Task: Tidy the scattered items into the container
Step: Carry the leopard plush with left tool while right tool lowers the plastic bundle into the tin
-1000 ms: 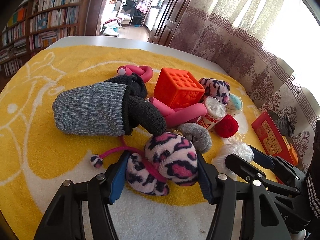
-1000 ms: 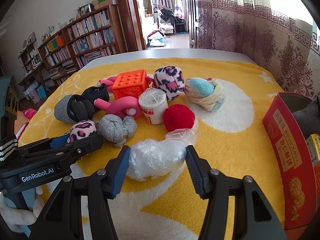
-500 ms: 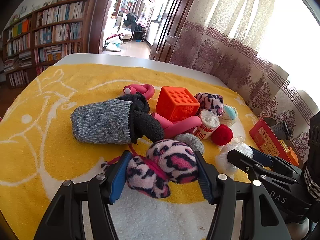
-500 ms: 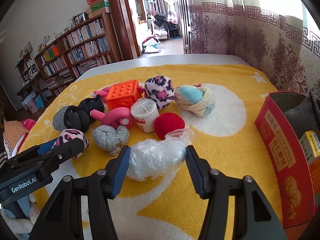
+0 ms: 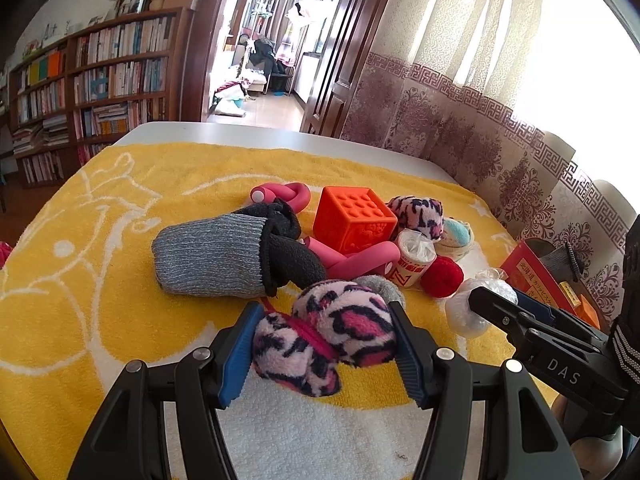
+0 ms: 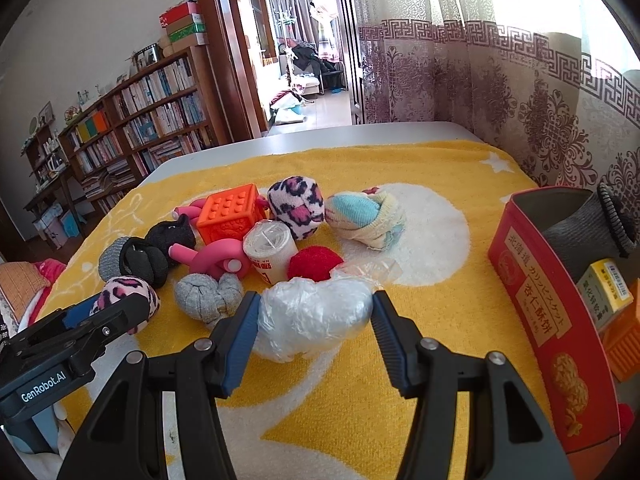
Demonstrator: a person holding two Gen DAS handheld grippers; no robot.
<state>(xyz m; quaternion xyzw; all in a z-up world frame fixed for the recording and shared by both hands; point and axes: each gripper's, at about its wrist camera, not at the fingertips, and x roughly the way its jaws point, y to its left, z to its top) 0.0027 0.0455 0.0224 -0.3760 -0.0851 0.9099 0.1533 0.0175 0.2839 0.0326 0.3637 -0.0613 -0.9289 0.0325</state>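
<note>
My left gripper [image 5: 322, 344] is shut on a pink leopard-print plush sock ball [image 5: 324, 336] and holds it just above the yellow towel [image 5: 100, 280]. My right gripper [image 6: 314, 320] is shut on a crumpled clear plastic bag [image 6: 312, 316], also lifted. The red cardboard box [image 6: 548, 320] stands at the right, holding a grey sock and small packets. It also shows in the left wrist view [image 5: 536, 276].
Left on the towel are a grey and black sock [image 5: 216, 256], an orange cube [image 6: 232, 218], pink foam rollers [image 6: 216, 258], a white roll [image 6: 268, 250], a red ball [image 6: 314, 264], a grey sock ball [image 6: 206, 296], another leopard ball [image 6: 296, 204] and a pastel sock [image 6: 364, 216].
Both grippers have risen and pulled back with their loads. The leopard ball and the plastic bag have come up off the towel.
</note>
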